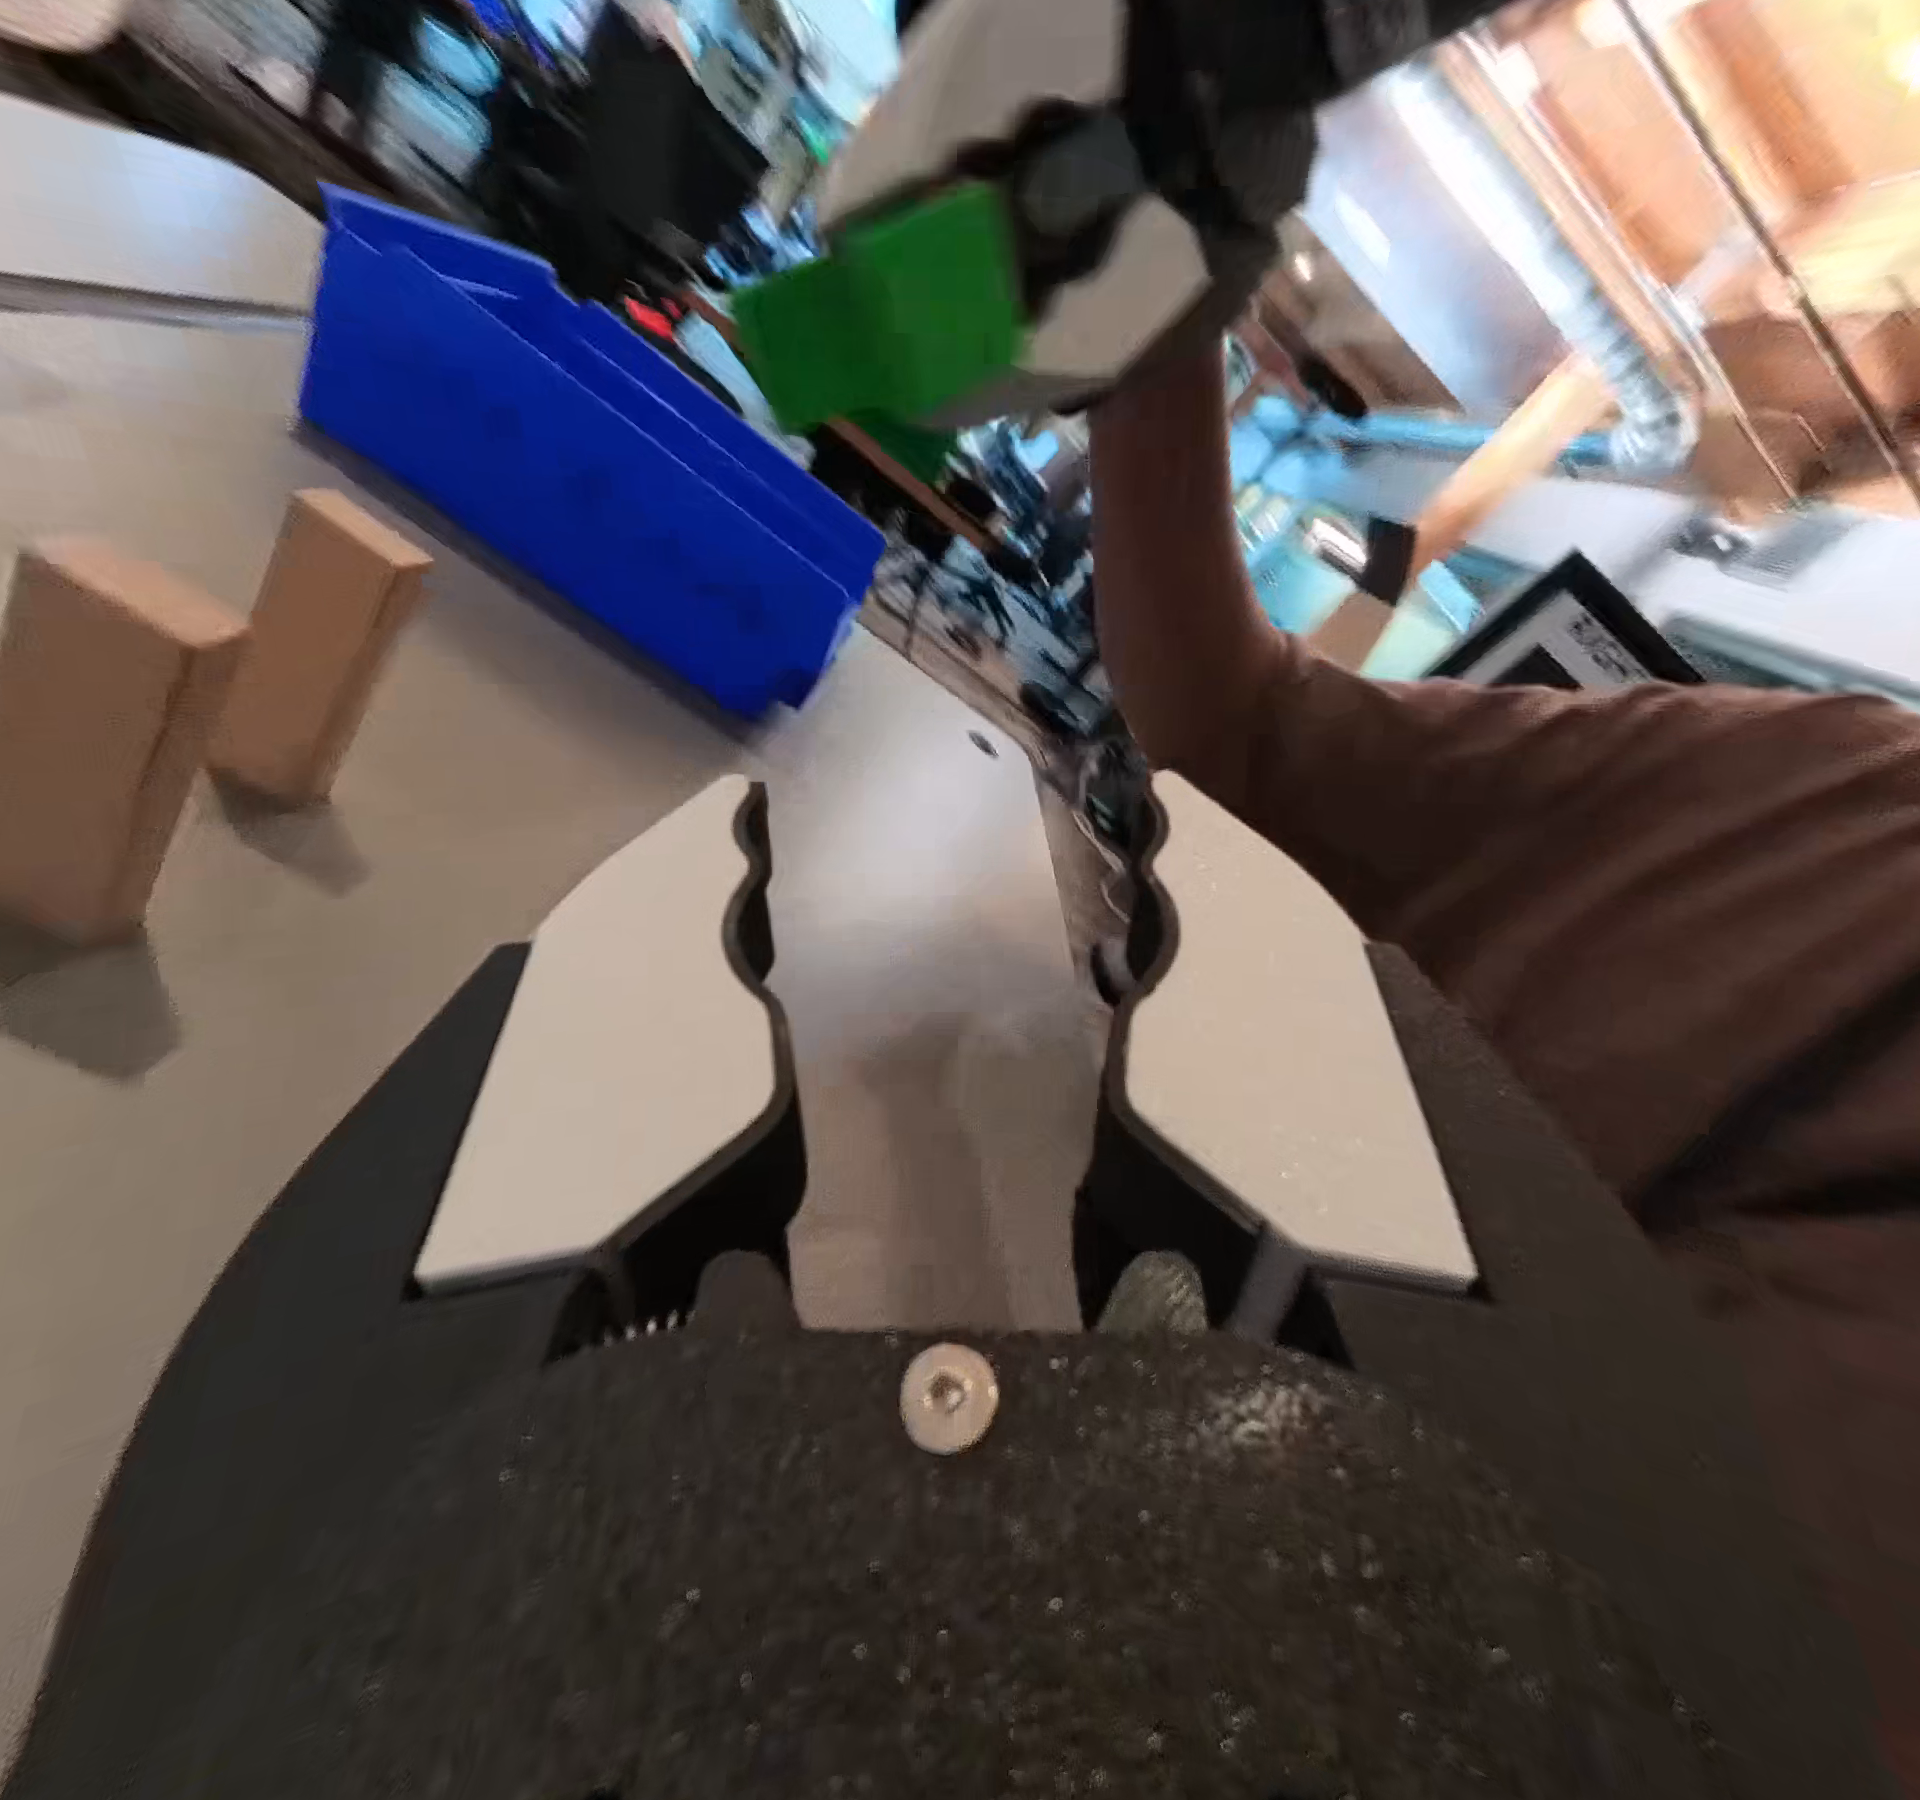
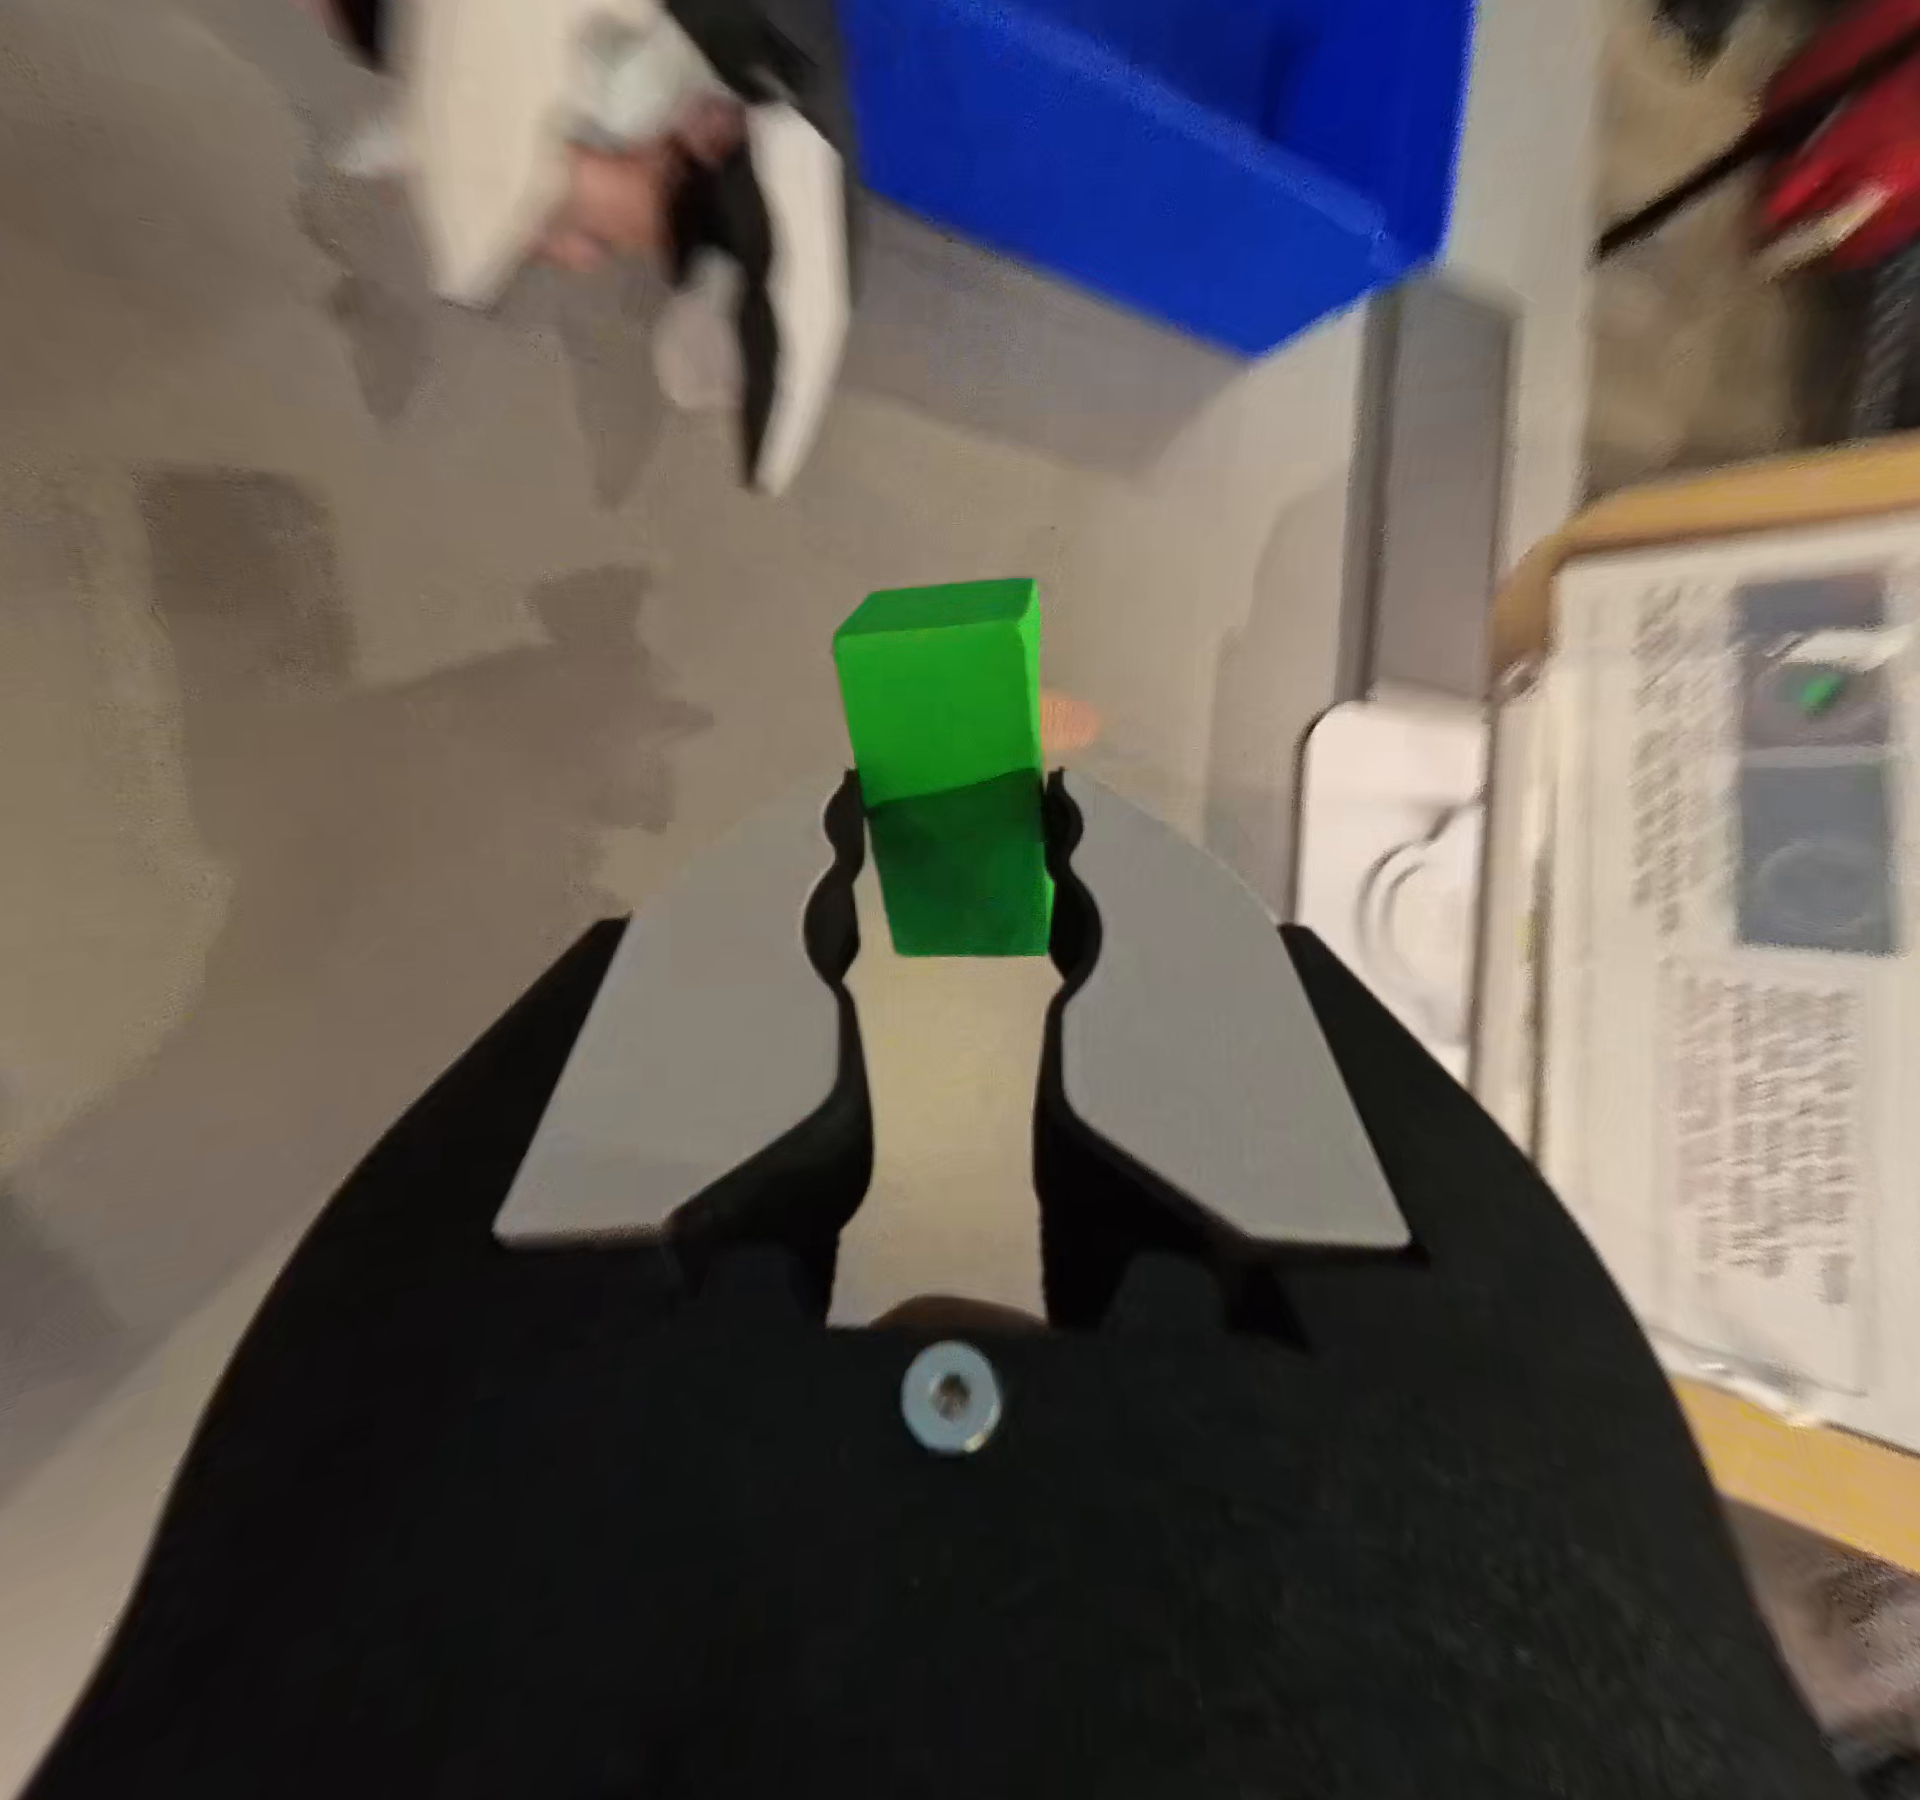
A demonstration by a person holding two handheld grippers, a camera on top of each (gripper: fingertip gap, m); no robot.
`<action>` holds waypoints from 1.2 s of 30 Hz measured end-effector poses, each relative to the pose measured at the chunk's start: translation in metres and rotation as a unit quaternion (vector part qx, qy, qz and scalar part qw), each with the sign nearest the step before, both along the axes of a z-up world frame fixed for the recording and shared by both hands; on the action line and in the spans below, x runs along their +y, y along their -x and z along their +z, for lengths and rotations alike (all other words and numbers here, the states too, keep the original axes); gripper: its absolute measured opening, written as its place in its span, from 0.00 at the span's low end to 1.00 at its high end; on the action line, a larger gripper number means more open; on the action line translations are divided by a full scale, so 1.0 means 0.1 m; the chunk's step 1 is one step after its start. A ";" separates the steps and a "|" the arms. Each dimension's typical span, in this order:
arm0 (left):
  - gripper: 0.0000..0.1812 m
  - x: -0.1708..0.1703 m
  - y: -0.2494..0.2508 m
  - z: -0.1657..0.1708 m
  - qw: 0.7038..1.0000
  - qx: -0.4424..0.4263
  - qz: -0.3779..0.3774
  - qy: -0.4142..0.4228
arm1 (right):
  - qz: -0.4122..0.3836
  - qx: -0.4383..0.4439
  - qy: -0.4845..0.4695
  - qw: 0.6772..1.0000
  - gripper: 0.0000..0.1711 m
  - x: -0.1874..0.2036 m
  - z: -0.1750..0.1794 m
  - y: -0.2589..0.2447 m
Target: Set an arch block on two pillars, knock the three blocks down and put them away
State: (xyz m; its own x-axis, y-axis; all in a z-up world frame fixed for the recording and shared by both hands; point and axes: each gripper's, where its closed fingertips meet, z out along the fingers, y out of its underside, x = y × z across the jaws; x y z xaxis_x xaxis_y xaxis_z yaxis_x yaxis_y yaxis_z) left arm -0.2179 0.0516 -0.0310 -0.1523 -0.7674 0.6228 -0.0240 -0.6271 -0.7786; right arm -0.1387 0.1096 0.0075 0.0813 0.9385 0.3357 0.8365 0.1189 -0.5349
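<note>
Near pillar (image 1: 88, 742): tan block, upright on the table (image 1: 468, 815), at 9 o'clock in the left wrist view; partly cut by the frame edge.
Far pillar (image 1: 317, 644): tan block, upright, just beside the first at 10 o'clock; a gap shows between them.
Bin (image 1: 582, 462): blue, on the table beyond the pillars, at 11 o'clock; in the right wrist view it sits at 12 to 1 o'clock.
Left gripper (image 1: 951, 825): jaws apart, nothing between them, only bare table. In the right wrist view it appears blurred at 11 o'clock.
Arch block (image 2: 951, 774): green, clamped between the fingertips of the right gripper (image 2: 956, 836), its far end projecting past the tips. In the left wrist view it hangs in the air at 12 o'clock, above the table and clear of the pillars.
Right gripper: closed on the arch block.
Sleeve (image 1: 1558, 919): brown, at 3 o'clock in the left wrist view, rising toward the right gripper.
Image quality: heavy blur in both views; background unreadable.
</note>
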 end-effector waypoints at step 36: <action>0.29 -1.08 -0.17 -0.49 0.997 0.067 0.010 -0.044 | -0.132 -0.210 0.225 0.942 0.19 0.73 -0.98 -0.08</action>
